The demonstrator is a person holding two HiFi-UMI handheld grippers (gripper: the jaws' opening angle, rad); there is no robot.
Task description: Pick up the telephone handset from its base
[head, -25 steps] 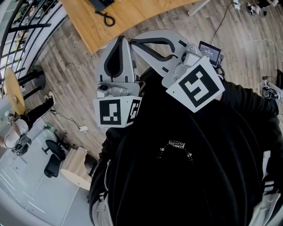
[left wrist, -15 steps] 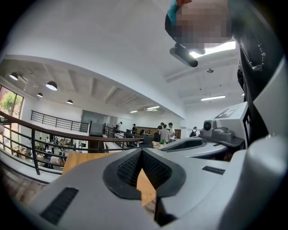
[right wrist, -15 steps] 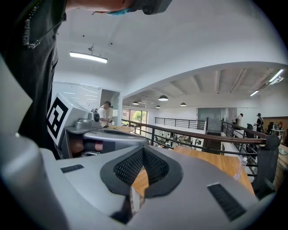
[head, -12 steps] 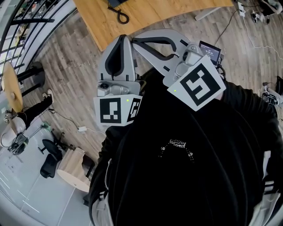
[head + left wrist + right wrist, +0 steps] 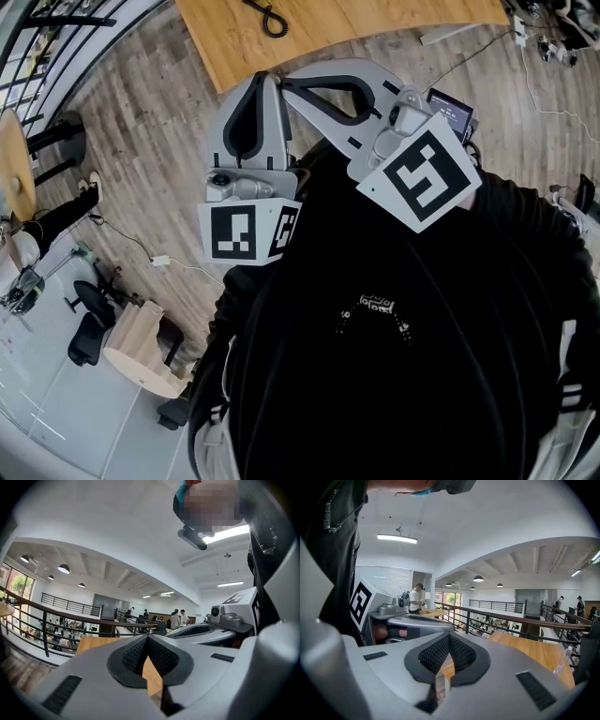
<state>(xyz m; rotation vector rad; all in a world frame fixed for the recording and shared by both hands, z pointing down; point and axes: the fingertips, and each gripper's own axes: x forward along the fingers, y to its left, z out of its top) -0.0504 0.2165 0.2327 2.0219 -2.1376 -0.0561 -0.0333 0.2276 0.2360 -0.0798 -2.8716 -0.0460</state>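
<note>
Plank floor (image 5: 141,131) and a wooden table (image 5: 375,33) at 12 o'clock are filling the head view. Jaws of the left gripper (image 5: 146,638) and the right gripper (image 5: 449,637) are sitting clenched on nothing, side by side. Neither handset nor base is showing; only a black cord loop (image 5: 267,17) is lying on the table at 12 o'clock. Judgement: approach is pending. One gripper needs opening before reaching, then taking the handset mid-span and lifting straight, keeping the cord from dragging the base.

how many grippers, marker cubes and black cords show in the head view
grippers: 2, left gripper and right gripper
marker cubes: 2, left cube and right cube
black cord: 1
total: 5
</note>
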